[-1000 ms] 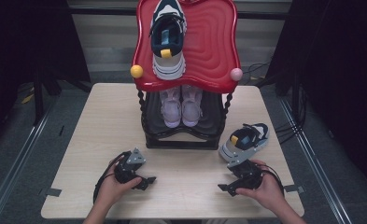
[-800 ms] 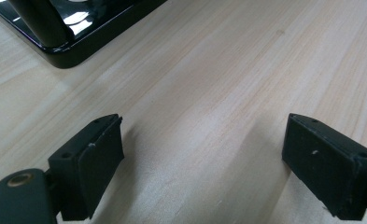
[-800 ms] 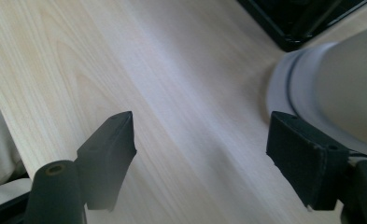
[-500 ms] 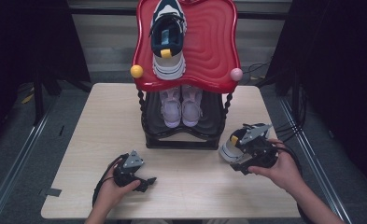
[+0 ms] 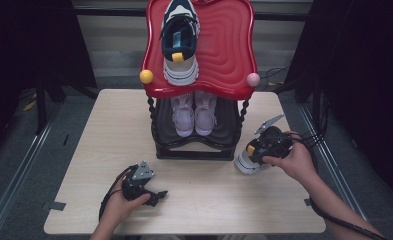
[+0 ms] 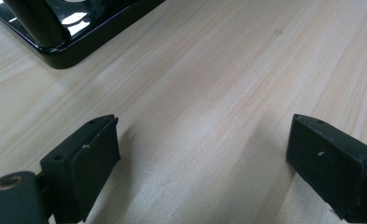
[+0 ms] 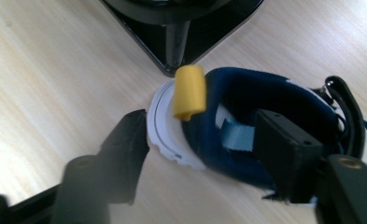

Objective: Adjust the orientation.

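Observation:
A navy and white sneaker [image 5: 244, 163] with a yellow heel tab [image 7: 189, 91] lies on the table, right of the shoe rack's black base [image 5: 194, 151]. My right gripper [image 5: 256, 150] hangs over its heel. In the right gripper view [image 7: 204, 133] one jaw stands outside the white heel and the other inside the shoe's opening. The jaws have just been closing with the heel between them, and a gap remains. My left gripper [image 5: 159, 193] rests on the table at the front left, open [image 6: 204, 140] over bare wood.
The rack's red top tray [image 5: 234, 75] carries a matching sneaker [image 5: 180, 42], and a pink pair [image 5: 195, 112] stands on the lower shelf. A corner of the rack's base [image 6: 64, 51] lies just ahead of my left gripper. The wooden table [image 5: 84, 140] has dark floor around it.
My right hand has moved from the table's front edge up and back to the loose sneaker, and its jaws now straddle the heel. The left hand has stayed put.

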The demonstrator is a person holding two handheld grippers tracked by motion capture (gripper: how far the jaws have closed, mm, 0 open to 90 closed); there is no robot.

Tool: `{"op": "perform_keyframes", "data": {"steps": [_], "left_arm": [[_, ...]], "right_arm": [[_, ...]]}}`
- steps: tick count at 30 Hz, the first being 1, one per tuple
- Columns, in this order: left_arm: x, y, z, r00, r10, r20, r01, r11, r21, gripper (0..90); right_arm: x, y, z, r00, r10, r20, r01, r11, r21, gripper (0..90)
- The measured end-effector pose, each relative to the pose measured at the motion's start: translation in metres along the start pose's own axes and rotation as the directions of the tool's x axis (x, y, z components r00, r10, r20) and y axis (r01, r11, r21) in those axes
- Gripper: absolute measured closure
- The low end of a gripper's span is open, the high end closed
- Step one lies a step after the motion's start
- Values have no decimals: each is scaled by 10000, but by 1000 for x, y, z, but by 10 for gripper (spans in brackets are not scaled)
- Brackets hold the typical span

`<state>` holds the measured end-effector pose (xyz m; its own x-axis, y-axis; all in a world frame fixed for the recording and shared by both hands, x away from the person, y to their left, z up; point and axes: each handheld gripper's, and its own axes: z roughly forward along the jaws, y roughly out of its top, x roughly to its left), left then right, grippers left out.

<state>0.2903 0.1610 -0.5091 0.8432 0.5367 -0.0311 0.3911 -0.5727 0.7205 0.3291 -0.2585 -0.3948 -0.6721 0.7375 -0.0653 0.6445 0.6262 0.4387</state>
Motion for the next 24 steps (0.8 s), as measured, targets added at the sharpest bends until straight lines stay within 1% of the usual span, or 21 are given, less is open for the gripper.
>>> {"op": "perform_keyframes", "data": {"steps": [3, 5, 6, 7, 8, 10, 11, 12, 13, 14, 16, 18, 19, 24], "left_arm": [[0, 0, -1, 10000, 87, -7, -87, 9999, 137, 77], [0, 0, -1, 9999, 103, -5, -103, 9998, 149, 76], [0, 0, -1, 9999, 106, -5, -106, 9998, 144, 75], [0, 0, 0, 9999, 114, -2, -114, 9998, 149, 74], [0, 0, 0, 9999, 118, 5, -118, 9998, 158, 73], [0, 0, 0, 10000, 40, 19, -40, 10000, 86, 69], [0, 0, 0, 10000, 29, 29, -29, 10000, 87, 67], [0, 1, 1, 10000, 30, 35, -30, 10000, 86, 66], [0, 1, 0, 9999, 114, 70, -115, 9998, 143, 63], [0, 1, 0, 9999, 127, 74, -128, 9998, 182, 61], [1, 1, 0, 9999, 156, 74, -157, 9997, 191, 60], [1, 1, 0, 9998, 161, 73, -162, 9997, 194, 59], [1, 1, 0, 9998, 161, 78, -163, 9997, 195, 59], [1, 1, 0, 9998, 168, 83, -169, 9997, 199, 58]], "right_arm": [[-4, 2, 8, 10000, -35, 82, 34, 9999, 115, 458], [-7, 3, 12, 10000, -41, 56, 40, 9999, 156, 504], [-8, 4, 14, 10000, -49, -29, 49, 9998, 179, 531], [-9, 5, 15, 9995, 13, -320, -6, 9998, 214, 588], [-8, 5, 15, 9985, 15, -541, -3, 9997, 227, 626], [-6, 7, 14, 9978, -232, -627, 250, 9993, 285, 683], [-5, 7, 13, 9970, -331, -696, 358, 9987, 376, 685], [-4, 7, 12, 9971, -489, -579, 517, 9975, 484, 695], [-3, 7, 10, 9967, -634, -505, 664, 9960, 603, 718], [-2, 6, 8, 9958, -696, -602, 739, 9946, 723, 718], [0, 3, 4, 9948, -746, -700, 801, 9937, 785, 720], [3, -2, 0, 9911, -1002, -872, 1080, 9901, 896, 719], [4, -4, -2, 9910, -940, -948, 1031, 9901, 957, 719], [10, -21, -11, 9827, -1249, -1365, 1390, 9853, 994, 711]]}}
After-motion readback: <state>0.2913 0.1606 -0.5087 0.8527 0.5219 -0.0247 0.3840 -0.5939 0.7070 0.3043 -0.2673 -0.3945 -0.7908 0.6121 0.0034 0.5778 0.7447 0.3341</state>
